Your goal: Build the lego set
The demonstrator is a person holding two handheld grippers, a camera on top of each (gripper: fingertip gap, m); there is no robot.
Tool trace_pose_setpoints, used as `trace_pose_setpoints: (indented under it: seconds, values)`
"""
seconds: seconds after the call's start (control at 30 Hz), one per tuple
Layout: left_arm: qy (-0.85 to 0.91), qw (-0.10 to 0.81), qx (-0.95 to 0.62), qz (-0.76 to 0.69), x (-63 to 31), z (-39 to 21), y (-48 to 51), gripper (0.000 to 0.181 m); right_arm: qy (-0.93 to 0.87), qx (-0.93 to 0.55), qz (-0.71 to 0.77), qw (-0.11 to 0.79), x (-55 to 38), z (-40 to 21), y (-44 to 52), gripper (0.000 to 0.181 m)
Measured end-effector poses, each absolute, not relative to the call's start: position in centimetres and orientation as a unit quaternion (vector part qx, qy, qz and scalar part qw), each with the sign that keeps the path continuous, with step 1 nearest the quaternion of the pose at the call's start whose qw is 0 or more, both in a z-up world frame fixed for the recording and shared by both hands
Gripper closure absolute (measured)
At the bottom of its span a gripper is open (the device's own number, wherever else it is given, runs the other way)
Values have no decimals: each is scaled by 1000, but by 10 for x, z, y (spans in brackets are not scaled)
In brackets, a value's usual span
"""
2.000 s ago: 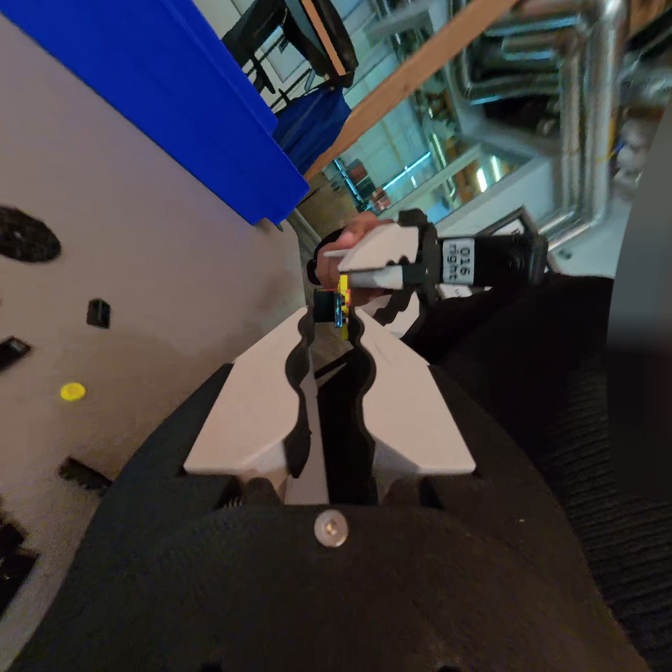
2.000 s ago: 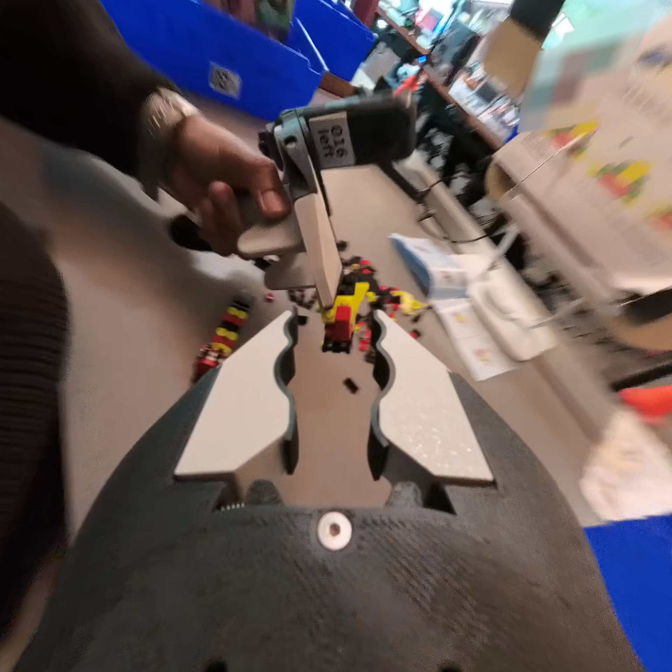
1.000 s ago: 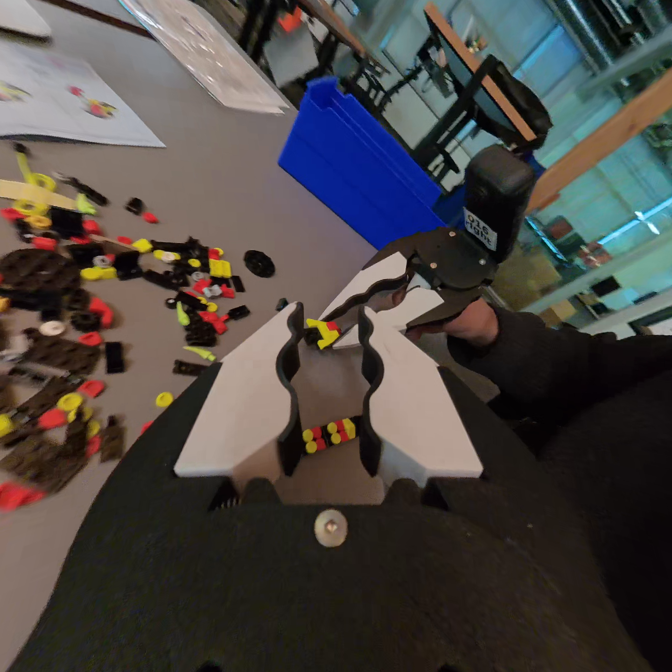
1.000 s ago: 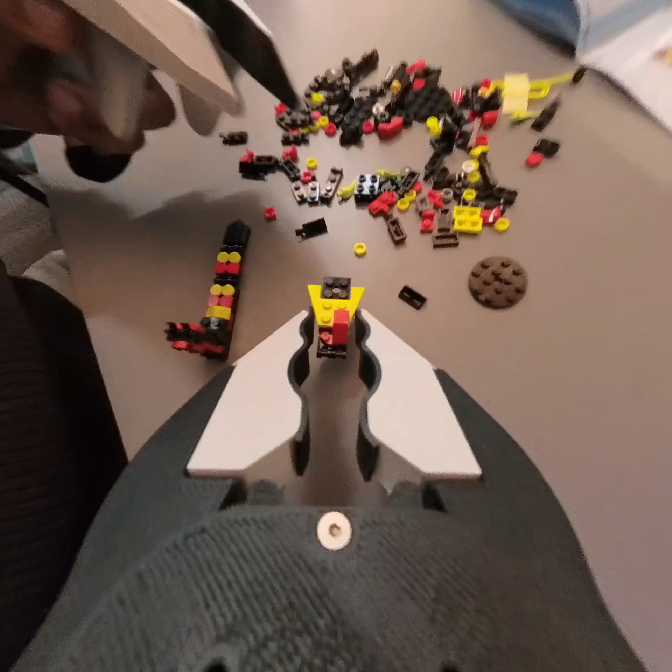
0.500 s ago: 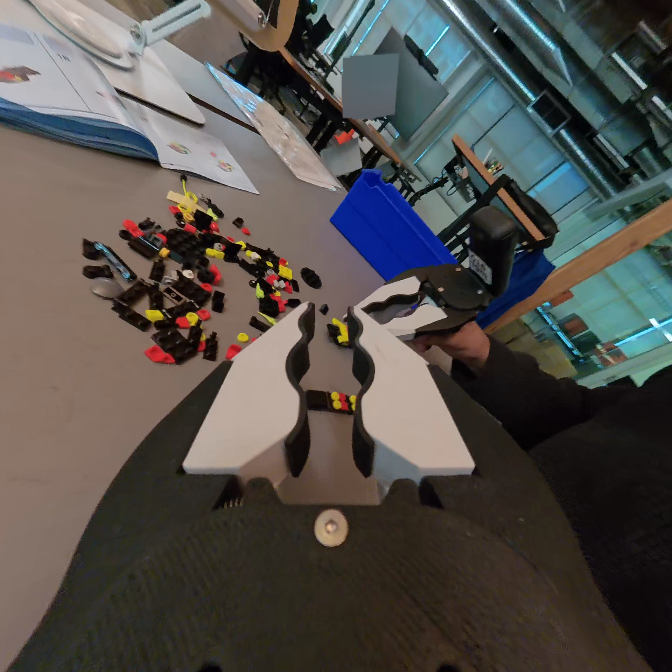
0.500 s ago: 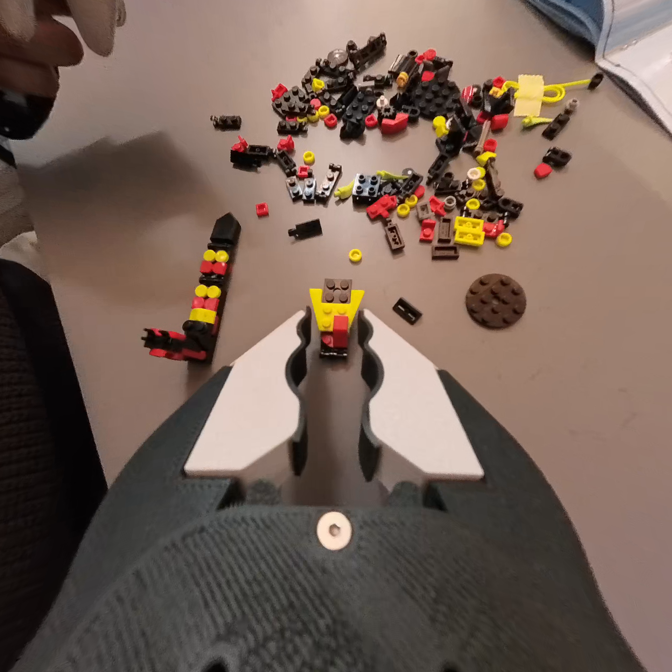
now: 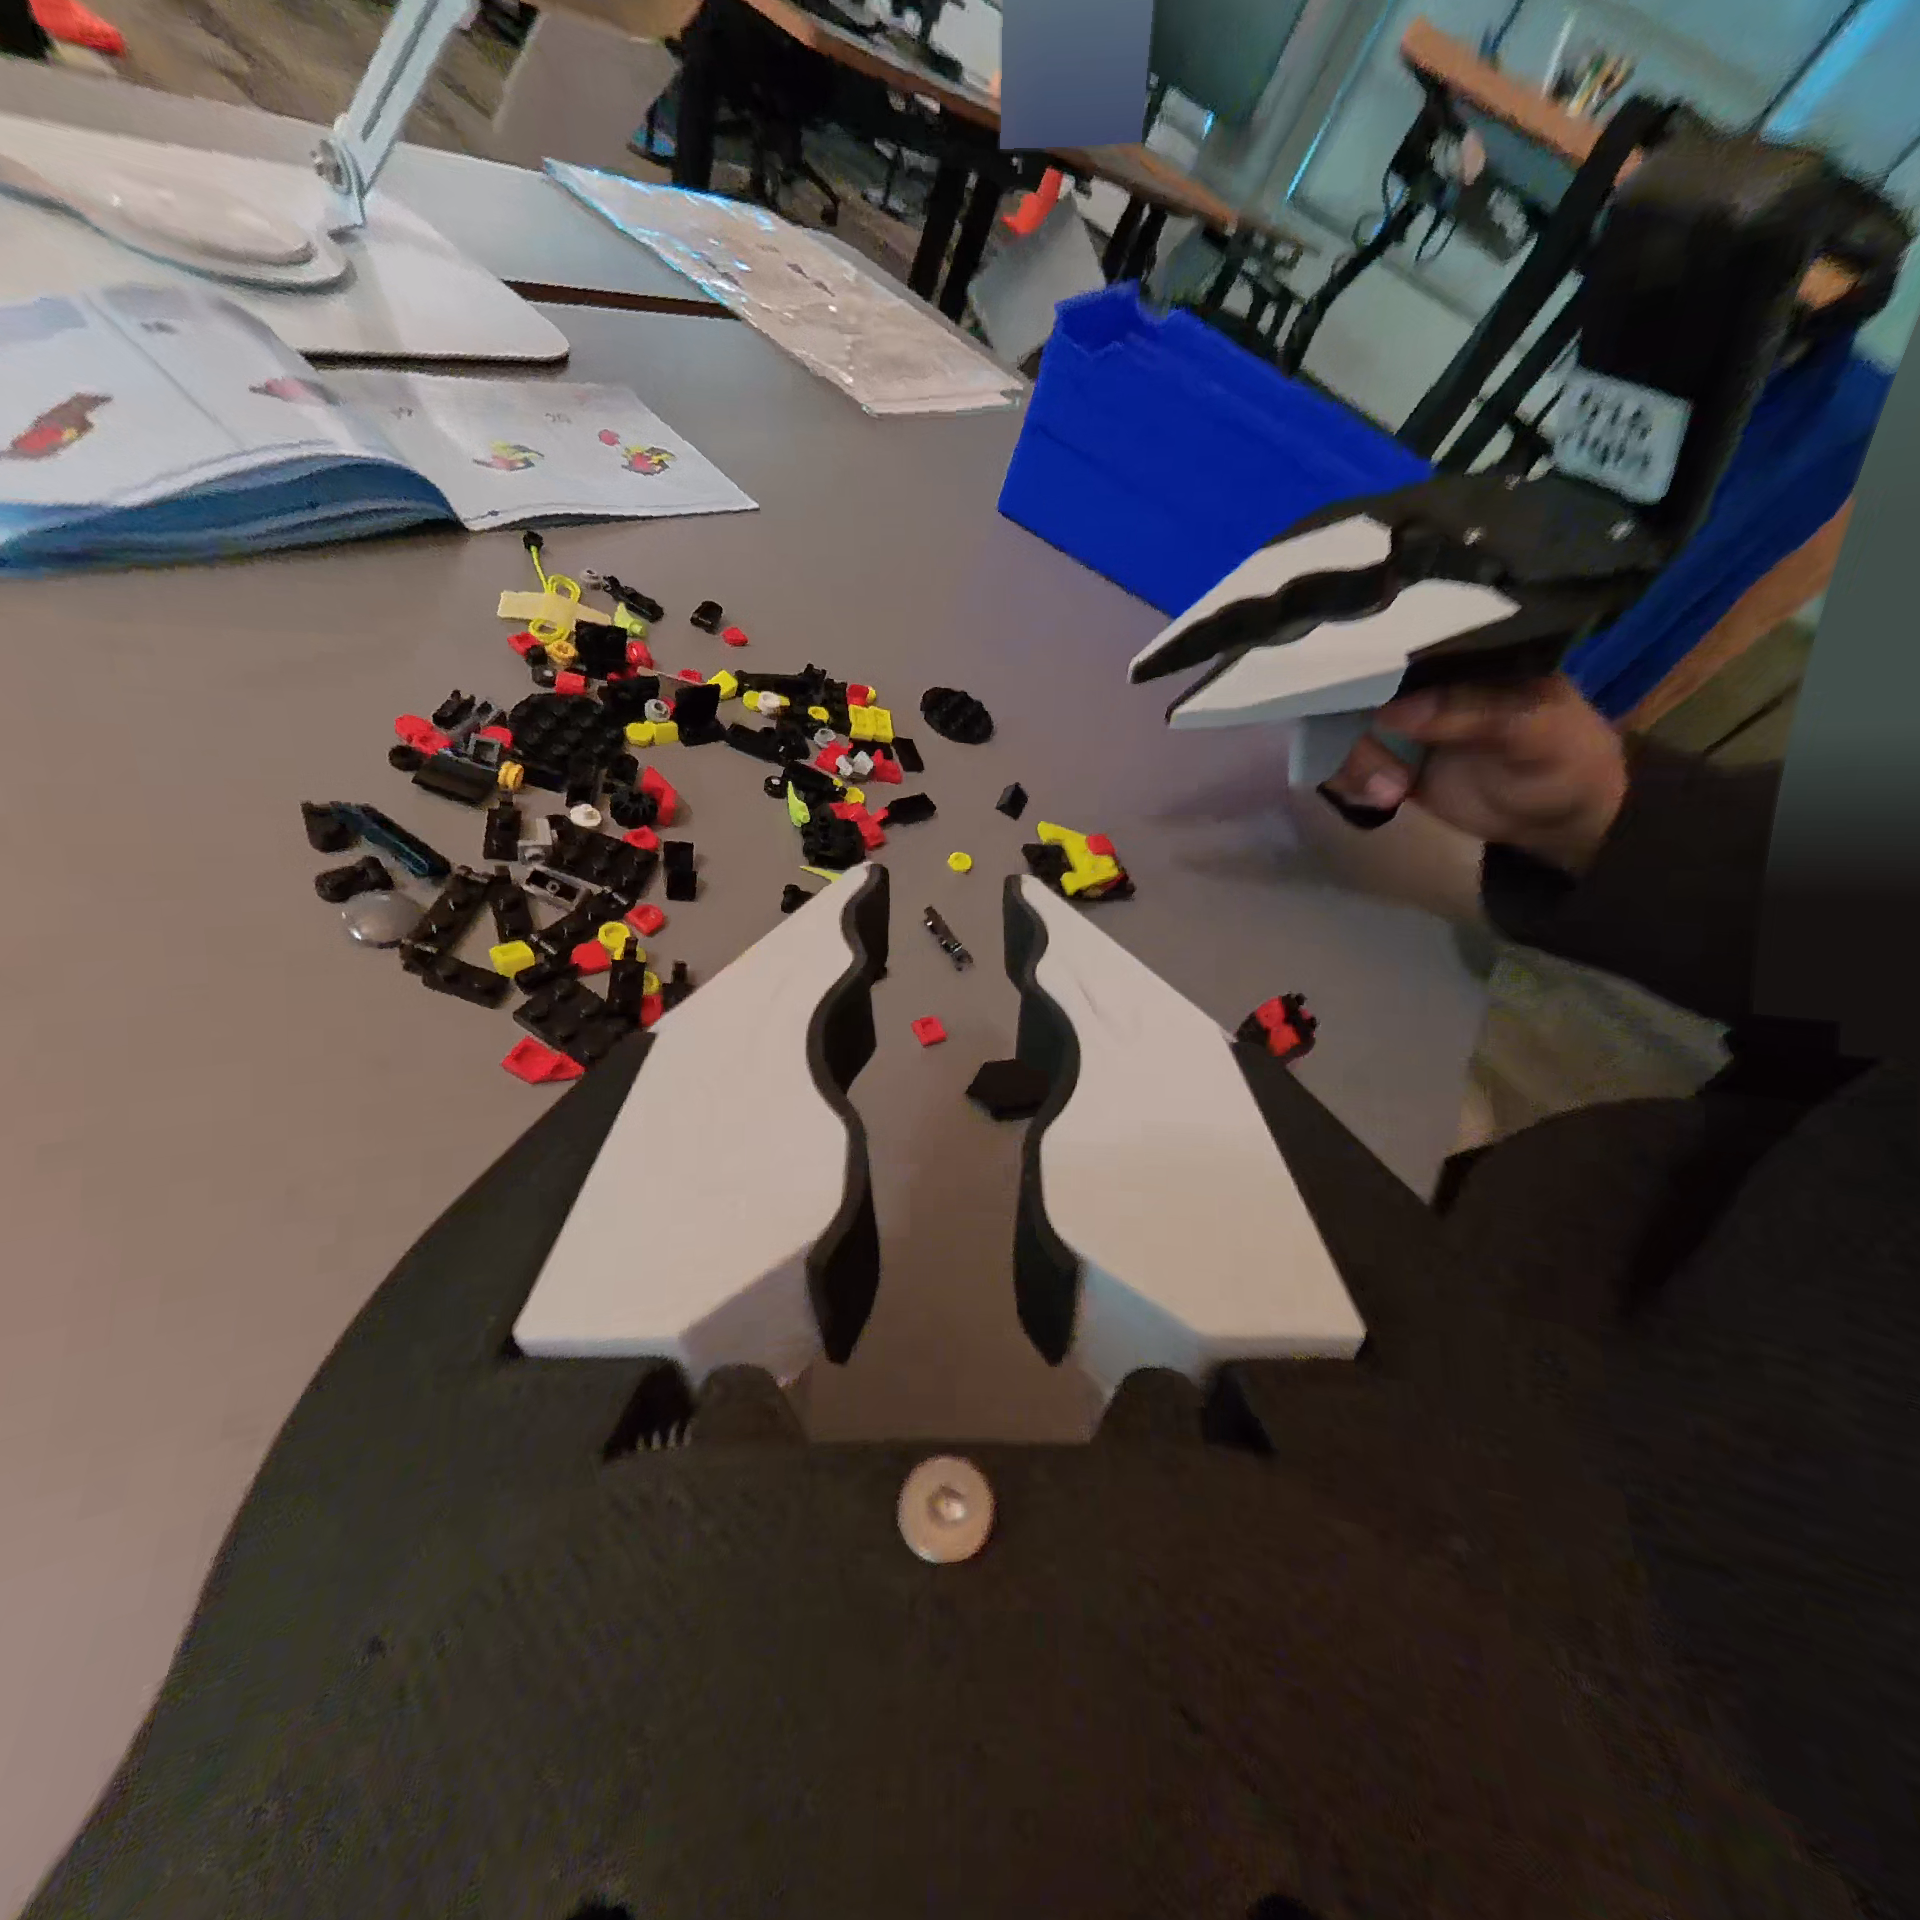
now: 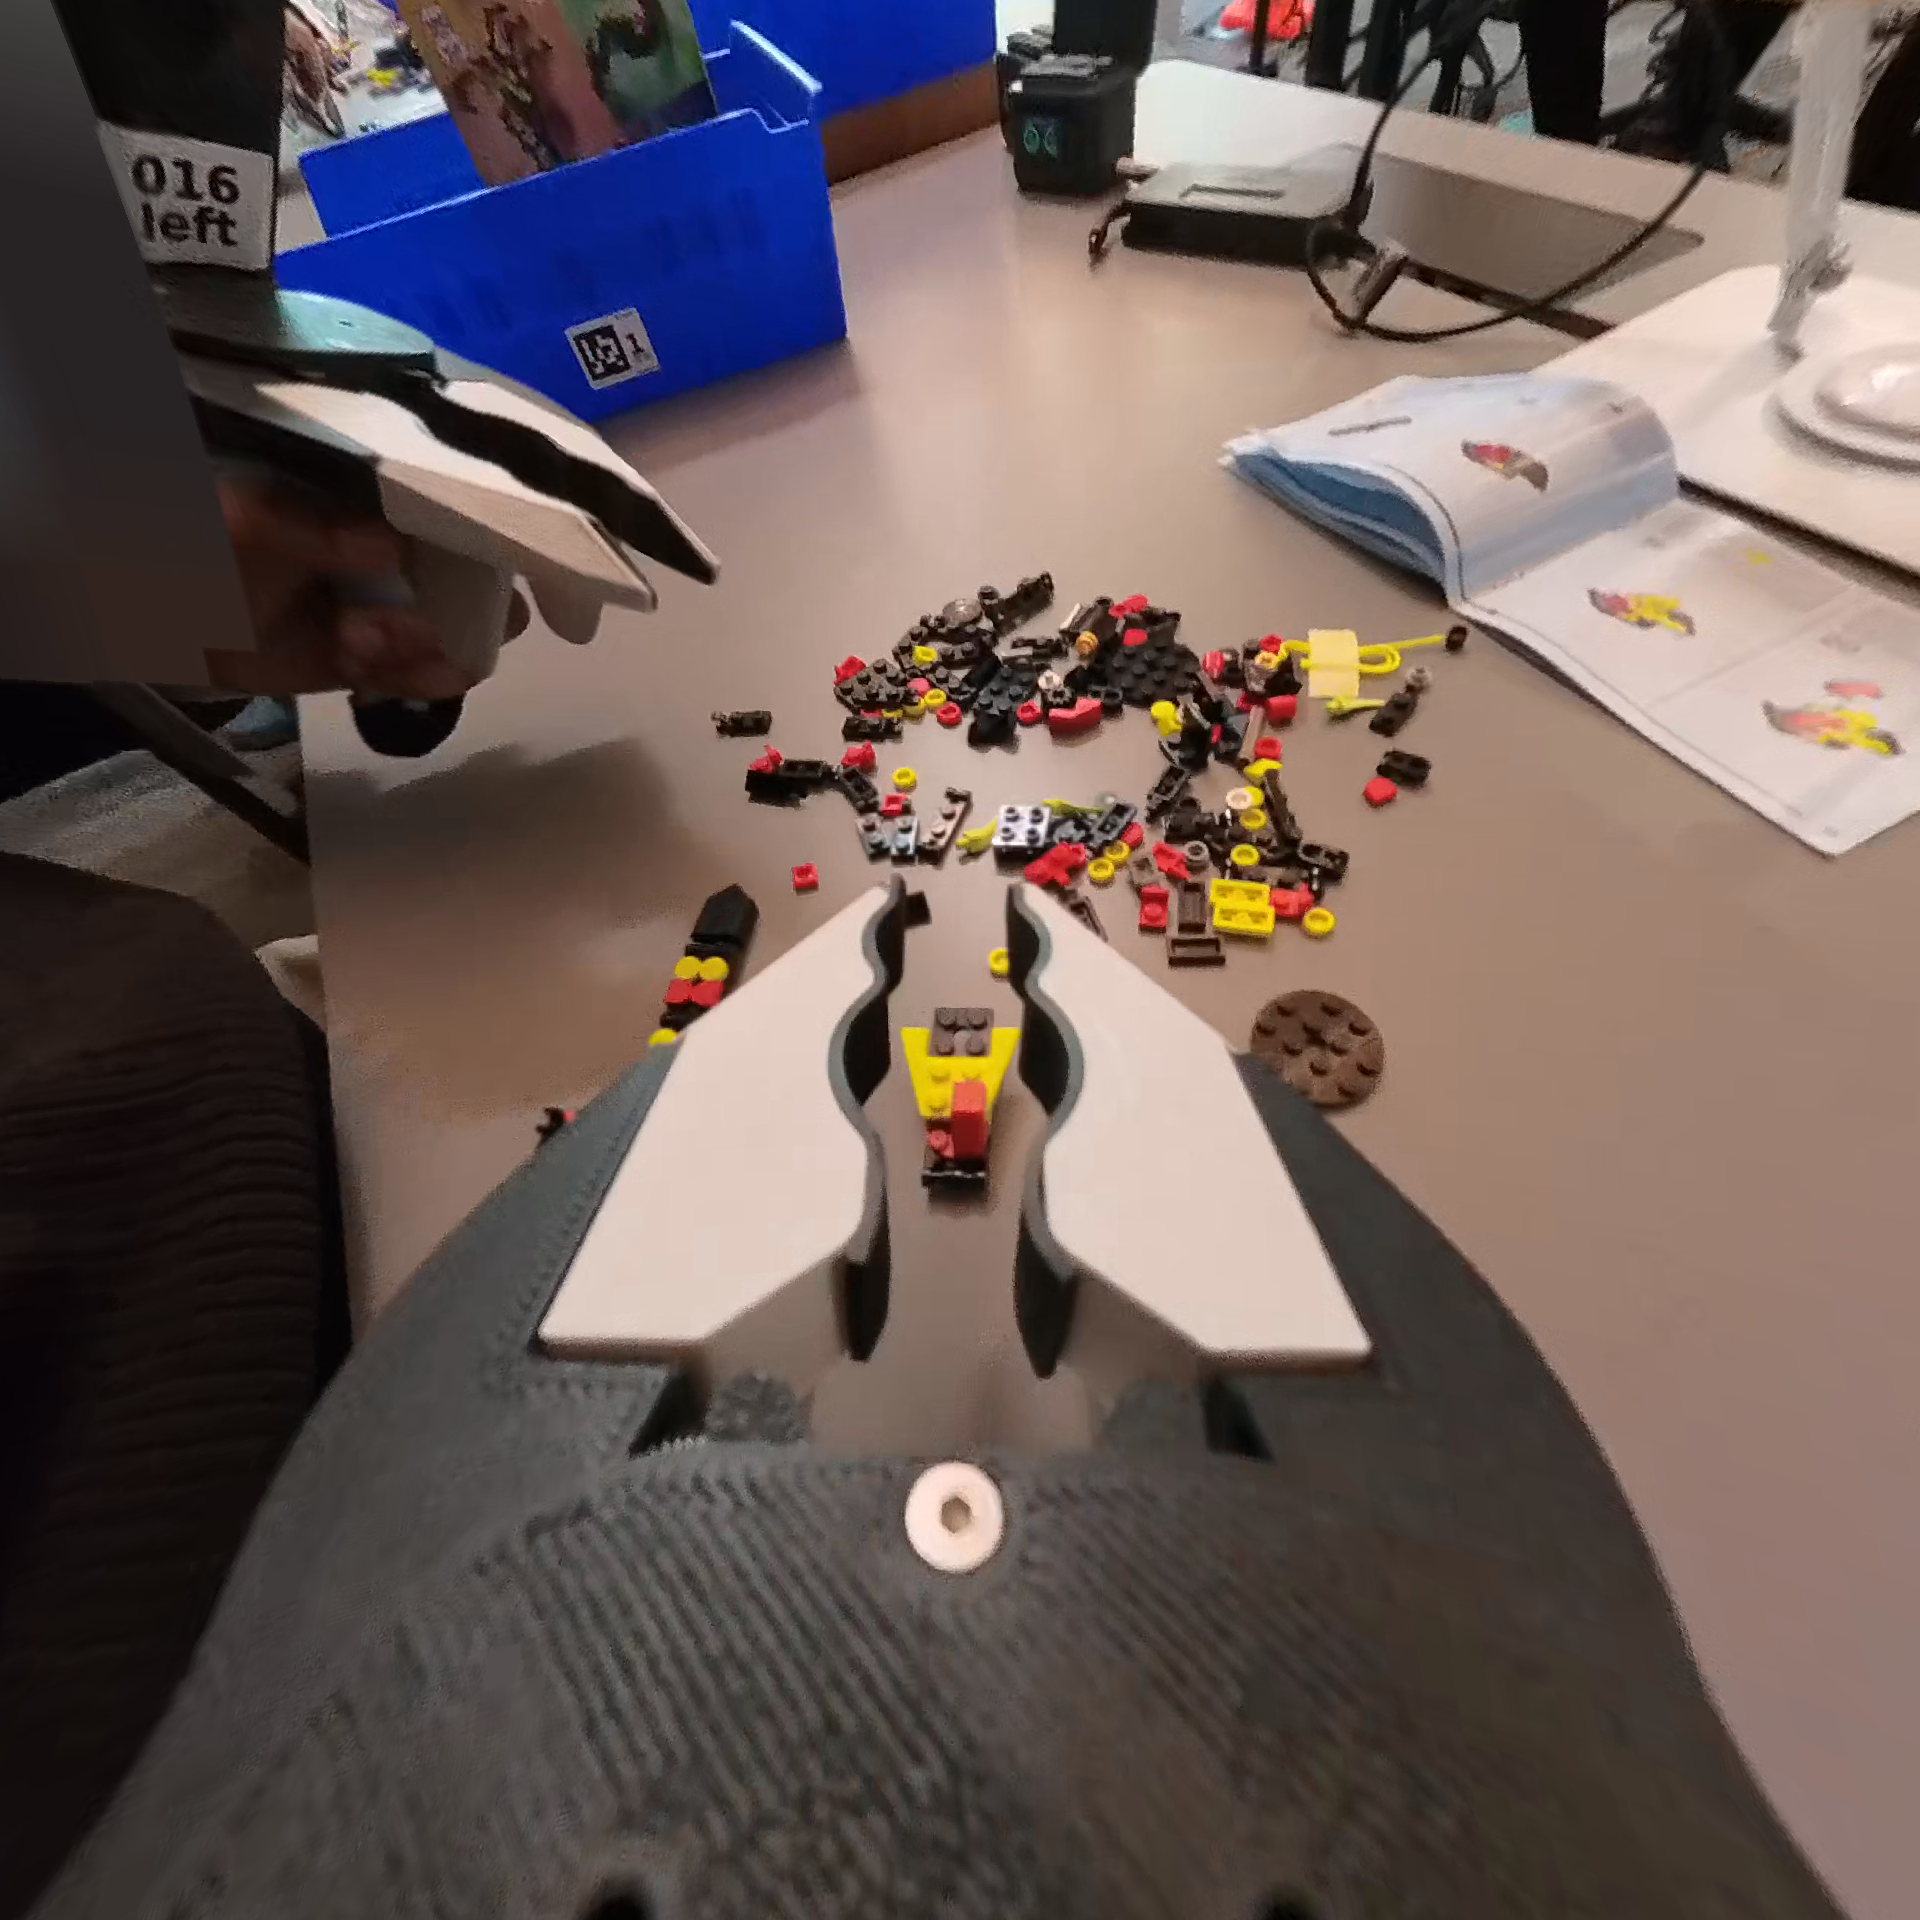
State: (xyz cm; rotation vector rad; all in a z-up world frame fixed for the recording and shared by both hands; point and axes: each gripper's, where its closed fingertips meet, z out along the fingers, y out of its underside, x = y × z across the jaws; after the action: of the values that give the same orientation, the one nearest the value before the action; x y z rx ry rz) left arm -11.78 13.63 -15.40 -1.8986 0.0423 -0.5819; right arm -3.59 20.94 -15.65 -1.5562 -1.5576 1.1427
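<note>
A small yellow, red and black lego assembly (image 8: pixel 961 1081) lies on the grey table (image 8: pixel 1558 1143) between the fingers of my right gripper (image 8: pixel 954 899), which is open and not touching it. It also shows in the left wrist view (image 7: pixel 1081 857), with my right gripper (image 7: pixel 1174 675) raised above and to the right of it. A long black, red and yellow assembly (image 8: pixel 707 966) lies just to the left, partly hidden by a finger. My left gripper (image 7: pixel 948 894) is open and empty over loose pieces; it also shows in the right wrist view (image 8: pixel 675 582), held up at the left.
A pile of loose black, red and yellow pieces (image 8: pixel 1122 769) (image 7: pixel 644 790) lies beyond both grippers. A brown round plate (image 8: pixel 1317 1044) lies to the right. An open instruction booklet (image 8: pixel 1558 499) and blue bins (image 8: pixel 582 260) (image 7: pixel 1174 457) stand farther back. There is about 12 cm between the tips of the two grippers. The brown round plate (image 8: pixel 1317 1044) sits 10 cm or so from the ends of my right fingers. It is also in sight in the left wrist view (image 7: pixel 961 708).
The small assembly went from my left gripper to my right, which set it on the table, opened and drew back above it. My left gripper has lifted and drawn back, empty.
</note>
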Motion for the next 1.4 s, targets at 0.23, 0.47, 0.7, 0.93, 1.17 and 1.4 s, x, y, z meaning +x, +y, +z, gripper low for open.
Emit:
trace_pose_setpoints:
  seconds: [0.23,0.47,0.7,0.93,1.17,1.4]
  values:
    - [21,562,-825,-43,-151,-161,159,110,-622,-569,390,370,-25,-155,202,180]
    - [-89,535,-839,-40,-181,-172,169,170,-618,-569,419,344,-18,-156,189,180]
    - [-90,524,-847,-13,-195,-178,166,181,-635,-557,421,329,-21,-160,175,177]
    - [-125,478,-869,-10,-204,-196,163,181,-662,-531,379,368,-25,-164,174,174]
    - [-131,435,-891,-10,-208,-214,157,181,-662,-534,365,377,-26,-166,178,168]
    - [-98,413,-902,-79,-191,-218,154,158,-662,-540,367,368,-25,-169,178,166]
